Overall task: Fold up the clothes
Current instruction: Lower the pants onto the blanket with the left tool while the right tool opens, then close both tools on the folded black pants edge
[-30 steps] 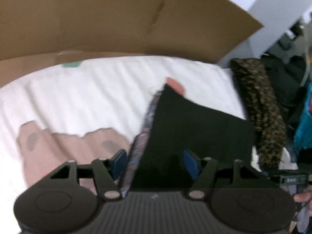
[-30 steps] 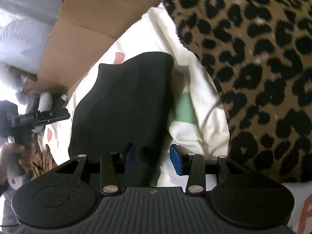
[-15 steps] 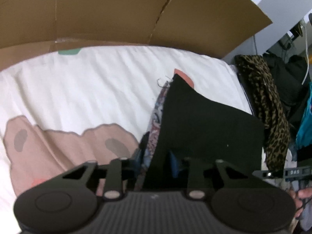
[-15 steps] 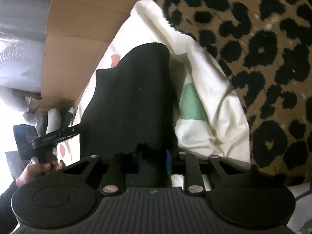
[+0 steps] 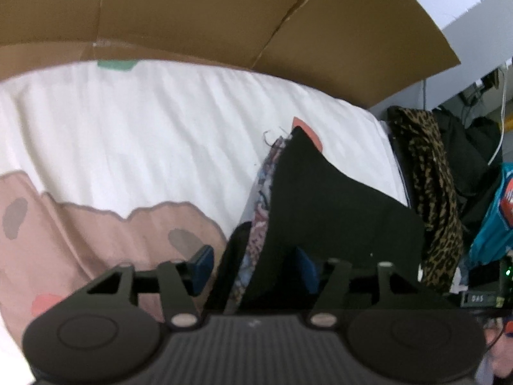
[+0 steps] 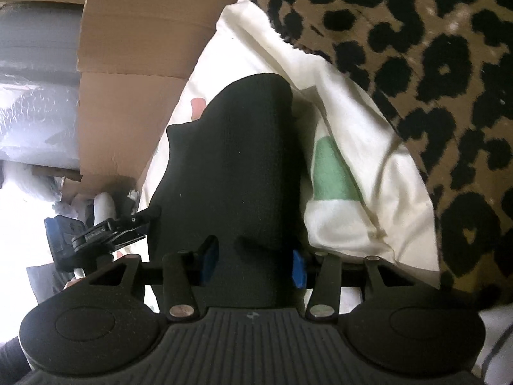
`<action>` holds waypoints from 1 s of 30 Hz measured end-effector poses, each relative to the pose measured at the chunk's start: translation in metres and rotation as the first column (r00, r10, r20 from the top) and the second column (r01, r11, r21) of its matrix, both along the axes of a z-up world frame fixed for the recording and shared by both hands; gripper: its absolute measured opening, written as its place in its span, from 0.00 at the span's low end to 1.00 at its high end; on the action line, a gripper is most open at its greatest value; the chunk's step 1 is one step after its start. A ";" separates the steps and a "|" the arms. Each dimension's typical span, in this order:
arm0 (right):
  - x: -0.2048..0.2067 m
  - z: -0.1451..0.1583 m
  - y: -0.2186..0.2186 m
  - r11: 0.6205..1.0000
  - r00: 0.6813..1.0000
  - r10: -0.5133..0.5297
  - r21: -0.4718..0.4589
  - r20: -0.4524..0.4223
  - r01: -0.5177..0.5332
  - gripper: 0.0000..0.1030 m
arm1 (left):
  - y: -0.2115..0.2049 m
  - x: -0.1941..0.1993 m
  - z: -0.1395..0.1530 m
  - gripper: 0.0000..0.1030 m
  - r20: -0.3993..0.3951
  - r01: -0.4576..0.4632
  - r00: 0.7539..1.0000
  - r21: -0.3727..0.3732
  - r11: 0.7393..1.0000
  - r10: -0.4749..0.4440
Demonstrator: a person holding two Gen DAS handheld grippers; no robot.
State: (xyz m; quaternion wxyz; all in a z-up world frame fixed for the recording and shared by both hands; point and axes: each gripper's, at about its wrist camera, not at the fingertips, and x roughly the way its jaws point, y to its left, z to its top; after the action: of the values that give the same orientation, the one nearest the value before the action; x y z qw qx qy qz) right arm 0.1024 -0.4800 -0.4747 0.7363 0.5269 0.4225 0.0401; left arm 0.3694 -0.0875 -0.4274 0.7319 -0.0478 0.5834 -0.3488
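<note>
Lying on a white bed sheet (image 5: 166,134): one black garment (image 5: 336,211), folded, with a patterned lining edge (image 5: 263,199) showing along its left side in the left wrist view.

Left tool (image 5: 253,264): jaws opening; blue pads stand apart on either side of the garment's near edge, the left pad clear of the cloth, the right pad partly hidden behind the fold. Cloth lies between the pads but they are not clamped on it.

Right tool (image 6: 253,264): jaws opening; blue pads stand at either side of the garment's near end, with the black cloth filling the gap between them. Whether the pads touch the cloth cannot be told for certain; they do not appear to pinch it.

Sheet print: pink-brown patch (image 5: 96,234) at lower left in the left wrist view; green patch (image 6: 333,176) just right of the garment in the right wrist view.

Cardboard panel (image 5: 224,16): standing behind the sheet.

Leopard-print fabric (image 6: 433,64): beside the sheet, right of the garment.

Left tool also appears at the left edge of the right wrist view, against the garment's side.
</note>
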 end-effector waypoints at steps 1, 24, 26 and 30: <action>0.001 0.000 0.001 1.000 1.000 0.001 -0.004 0.006 -0.001 0.47 | 0.001 0.001 -0.003 0.62 -0.019 -0.003 1.000 -0.011 1.000 0.003; 0.010 0.034 -0.027 0.992 0.999 0.025 -0.122 0.031 -0.021 0.06 | -0.014 -0.014 -0.001 0.45 -0.156 0.025 0.987 -0.046 0.999 -0.032; 0.009 0.031 -0.025 0.993 0.999 0.022 -0.114 0.033 -0.018 0.06 | -0.016 -0.013 -0.002 0.67 -0.127 0.029 0.991 -0.022 0.999 -0.032; 0.010 0.022 -0.024 0.995 1.000 0.030 -0.091 0.003 -0.030 0.11 | -0.015 -0.009 -0.010 0.68 -0.140 0.026 0.990 -0.035 0.999 -0.031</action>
State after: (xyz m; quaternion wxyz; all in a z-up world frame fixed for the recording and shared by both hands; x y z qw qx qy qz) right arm 0.1121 -0.5035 -0.4526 0.7598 0.4865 0.4300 0.0332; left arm 0.3601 -0.1027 -0.4370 0.6831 -0.0761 0.6281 -0.3648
